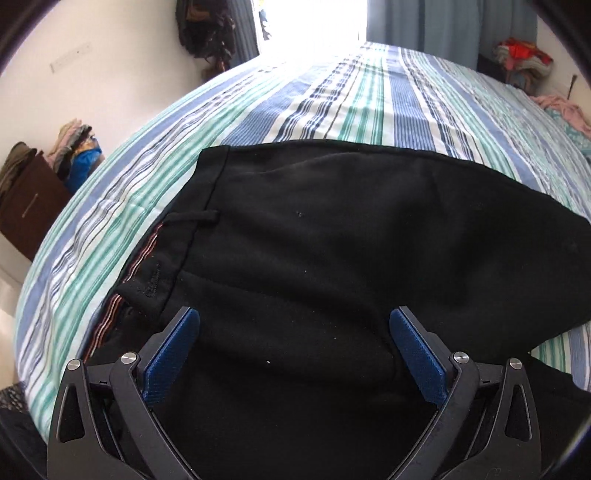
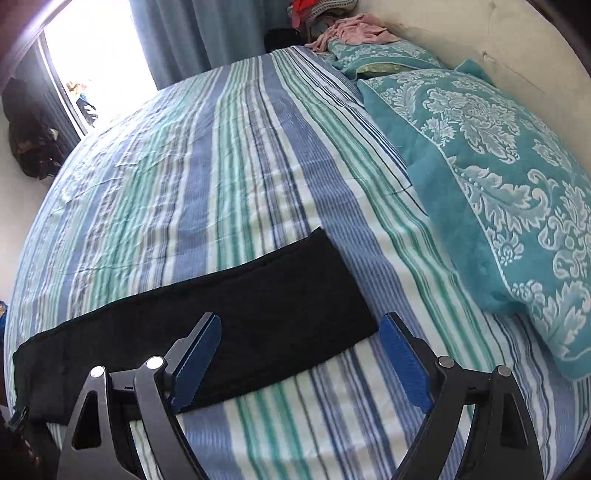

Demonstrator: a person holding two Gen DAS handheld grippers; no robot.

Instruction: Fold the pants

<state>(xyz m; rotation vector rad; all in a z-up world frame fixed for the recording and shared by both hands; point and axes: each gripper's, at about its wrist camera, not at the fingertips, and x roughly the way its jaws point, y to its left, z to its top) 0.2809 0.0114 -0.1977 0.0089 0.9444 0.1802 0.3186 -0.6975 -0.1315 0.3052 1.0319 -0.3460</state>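
Note:
Black pants (image 1: 314,240) lie flat on a striped bed (image 1: 351,96). In the left wrist view the waistband with a belt loop (image 1: 192,216) is at the left, and my left gripper (image 1: 295,321) hovers open over the seat area, holding nothing. In the right wrist view the leg end of the pants (image 2: 229,314) stretches from lower left to a hem at centre. My right gripper (image 2: 299,328) is open and empty just above the hem's near corner, its left finger over the fabric, its right finger over the bedsheet (image 2: 258,166).
A teal patterned pillow (image 2: 498,184) lies on the right of the bed, with a second pillow and pink clothes (image 2: 354,33) behind it. A brown cabinet with piled clothes (image 1: 44,184) stands left of the bed. A bright window and blue curtains are at the far side.

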